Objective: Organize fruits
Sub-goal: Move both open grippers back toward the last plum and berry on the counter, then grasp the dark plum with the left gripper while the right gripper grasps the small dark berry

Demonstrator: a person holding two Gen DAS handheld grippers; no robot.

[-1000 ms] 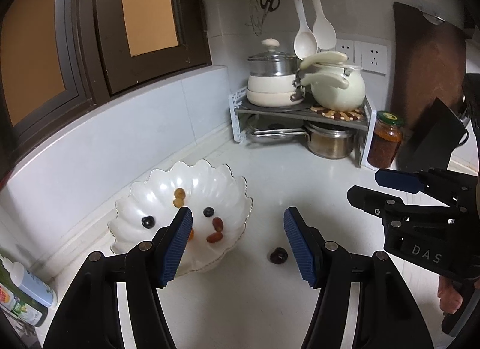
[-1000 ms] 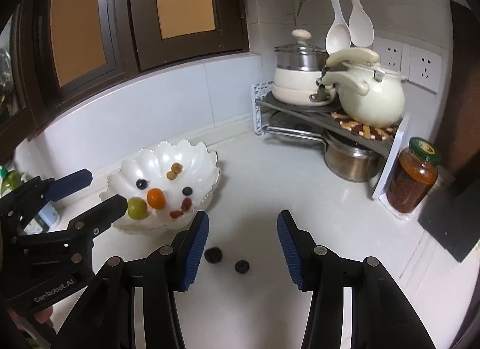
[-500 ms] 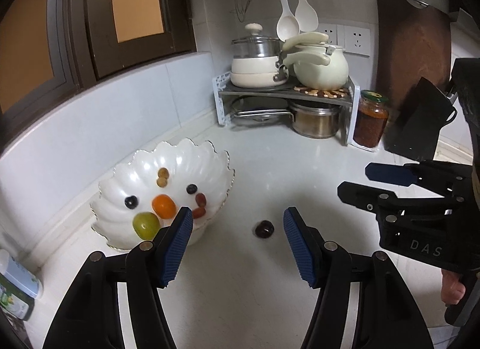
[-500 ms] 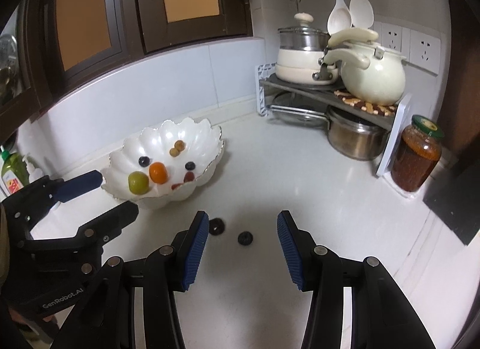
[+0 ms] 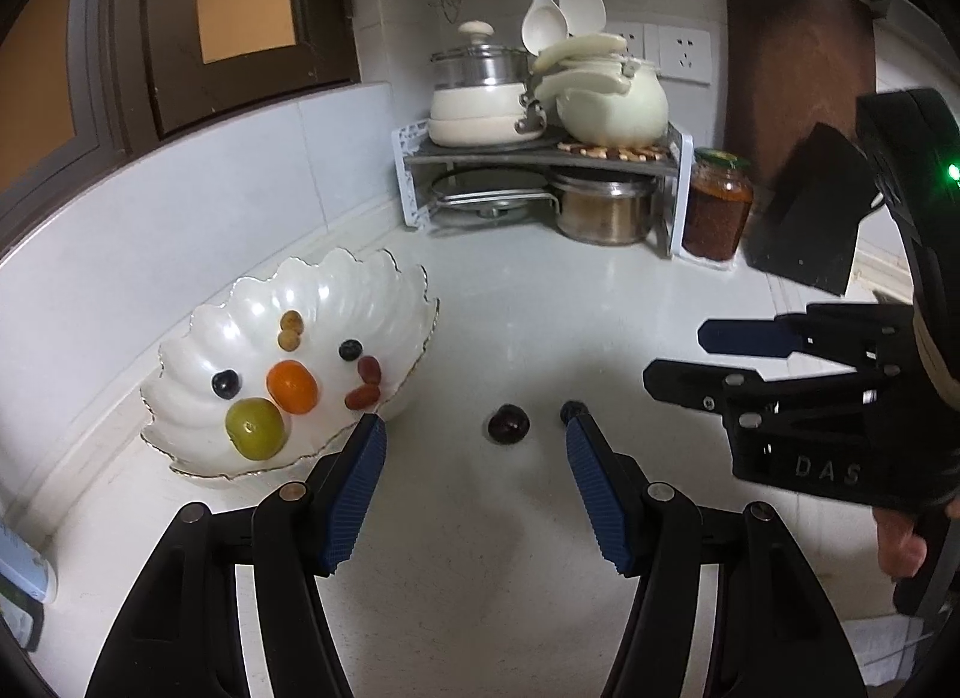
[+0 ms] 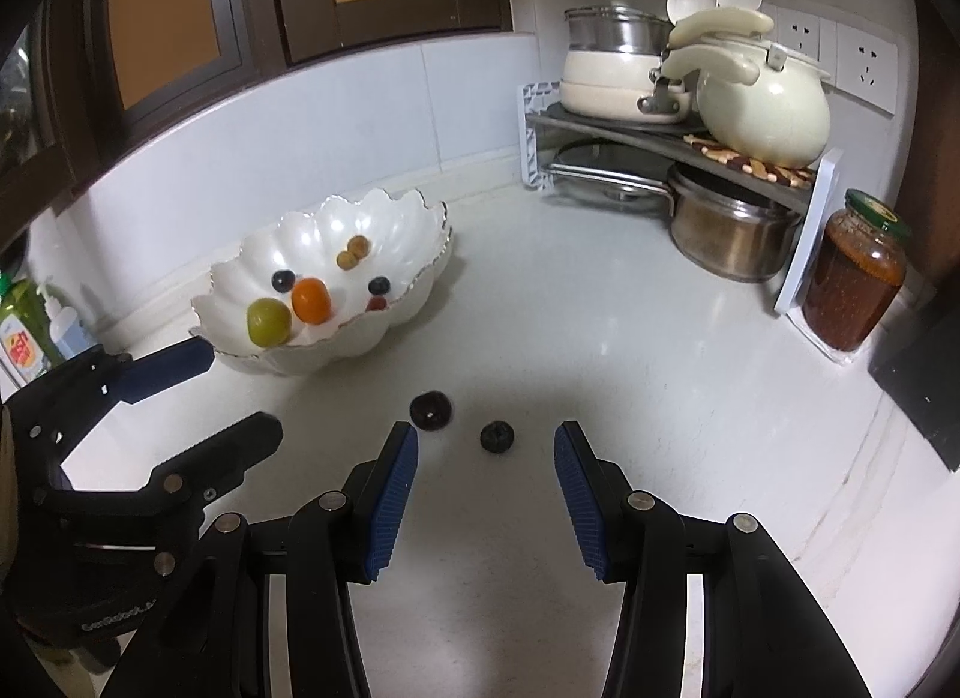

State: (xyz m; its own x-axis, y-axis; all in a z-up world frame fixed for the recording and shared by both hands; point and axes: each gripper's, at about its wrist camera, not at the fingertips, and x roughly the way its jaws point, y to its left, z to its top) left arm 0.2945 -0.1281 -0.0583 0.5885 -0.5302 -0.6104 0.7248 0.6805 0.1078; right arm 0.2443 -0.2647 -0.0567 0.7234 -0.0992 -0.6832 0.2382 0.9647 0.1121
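A: Fruits on the counter, as seen along the fingers. The right gripper [image 6: 486, 449] has its jaws parted with nothing between the pads; a small dark berry [image 6: 497, 436] lies just ahead of the gap, clear of both pads. How will it handle?

B: By its look, light, round and soft-skinned, so apt to roll on the smooth white counter [image 6: 600, 350] and to bruise under a hard squeeze. A hold across its widest part, with the pads closing gently from either side, seems best.

A: And the left gripper [image 5: 474, 437]?

B: Also released and empty. A larger dark fruit [image 5: 507, 424] sits just beyond its fingertips, between them, resting on the counter. The small berry lies beside the right-hand fingertip, partly hidden behind it. The larger fruit looks firmer but is equally round; again, a grip across the middle.

A: Further out from the fingers?

B: To the left of both grippers stands a white scalloped bowl [image 5: 336, 284], which already holds a green fruit [image 5: 255, 428], an orange one [image 5: 292, 386], two blueberries, red grapes and two small yellowish fruits. The bowl appears glossy and breakable, so fruit is better set in low than dropped.

A: Beyond that?

B: A pot rack [image 6: 660, 134] and a jar [image 6: 855, 284], well apart from the fruit.
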